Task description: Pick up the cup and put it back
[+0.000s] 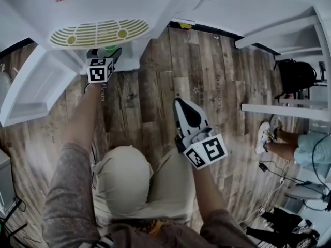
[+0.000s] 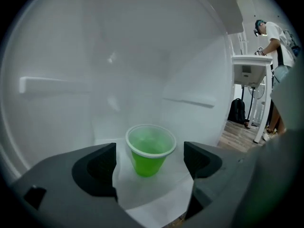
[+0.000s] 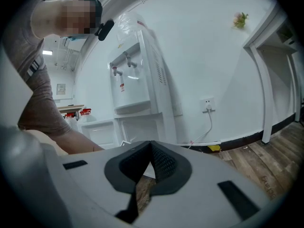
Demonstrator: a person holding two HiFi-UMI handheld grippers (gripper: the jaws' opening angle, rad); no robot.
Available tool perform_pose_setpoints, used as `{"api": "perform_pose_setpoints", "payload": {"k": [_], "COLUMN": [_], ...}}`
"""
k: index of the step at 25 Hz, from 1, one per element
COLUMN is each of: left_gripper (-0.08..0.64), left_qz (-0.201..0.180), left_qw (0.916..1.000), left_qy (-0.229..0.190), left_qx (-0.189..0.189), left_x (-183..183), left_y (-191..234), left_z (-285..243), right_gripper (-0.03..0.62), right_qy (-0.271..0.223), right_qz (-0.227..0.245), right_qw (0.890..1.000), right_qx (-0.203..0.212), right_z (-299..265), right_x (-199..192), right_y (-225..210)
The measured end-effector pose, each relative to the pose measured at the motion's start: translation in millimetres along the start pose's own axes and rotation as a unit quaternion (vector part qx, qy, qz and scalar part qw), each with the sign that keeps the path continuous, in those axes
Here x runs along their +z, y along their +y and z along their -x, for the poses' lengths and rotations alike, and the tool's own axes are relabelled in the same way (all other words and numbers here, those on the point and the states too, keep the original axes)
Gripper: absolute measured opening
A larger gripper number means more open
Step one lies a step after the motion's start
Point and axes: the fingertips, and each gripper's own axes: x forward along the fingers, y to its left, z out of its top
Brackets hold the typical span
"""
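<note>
A green plastic cup [image 2: 148,153] stands upright on the white floor of the cabinet [image 2: 156,208] under a water dispenser. My left gripper [image 2: 149,164] is open, with one jaw on each side of the cup and a gap on both sides. In the head view the cup [image 1: 110,49] shows just past the left gripper [image 1: 105,56] at the cabinet's mouth. My right gripper [image 1: 181,105] hangs over the wooden floor in front of the person's knees. In its own view the right gripper [image 3: 151,151] is shut with nothing held.
The white water dispenser [image 3: 135,75] has a yellow-green drip tray [image 1: 98,33], and its cabinet door [image 1: 36,87] swings open to the left. A wall socket with a cable [image 3: 207,104] is to the right. A second person [image 1: 289,143] and a black backpack [image 1: 295,74] are at the right.
</note>
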Motion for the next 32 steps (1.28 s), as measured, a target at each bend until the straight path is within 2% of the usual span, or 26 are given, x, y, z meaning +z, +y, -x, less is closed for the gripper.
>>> {"api": "perform_pose_setpoints", "payload": {"k": [5, 9, 13, 18, 24, 32], "left_gripper": [0.437, 0.431, 0.345, 0.313, 0.302, 0.301], "left_qz": [0.0, 0.004, 0.004, 0.019, 0.005, -0.013], "left_qw": [0.9999, 0.9999, 0.9998, 0.9997, 0.9997, 0.9973], "left_qy": [0.011, 0.012, 0.011, -0.002, -0.024, -0.062], "left_qx": [-0.008, 0.001, 0.014, 0.015, -0.005, -0.036], "left_x": [-3, -4, -4, 2, 20, 53], "left_y": [-4, 0, 4, 5, -8, -29], "left_z": [-15, -18, -17, -14, 4, 50], "right_gripper": [0.002, 0.002, 0.002, 0.002, 0.002, 0.002], "right_qy": [-0.004, -0.009, -0.011, -0.008, -0.008, -0.015], "right_qz": [-0.001, -0.001, -0.002, 0.0, -0.005, -0.007], "right_qw": [1.0, 1.0, 1.0, 1.0, 1.0, 1.0], "right_qx": [-0.011, -0.016, -0.018, -0.019, -0.019, 0.003], "right_z": [4, 5, 9, 8, 7, 1], "right_x": [3, 5, 5, 2, -3, -7], "right_y": [-7, -10, -10, -10, -10, 4]}}
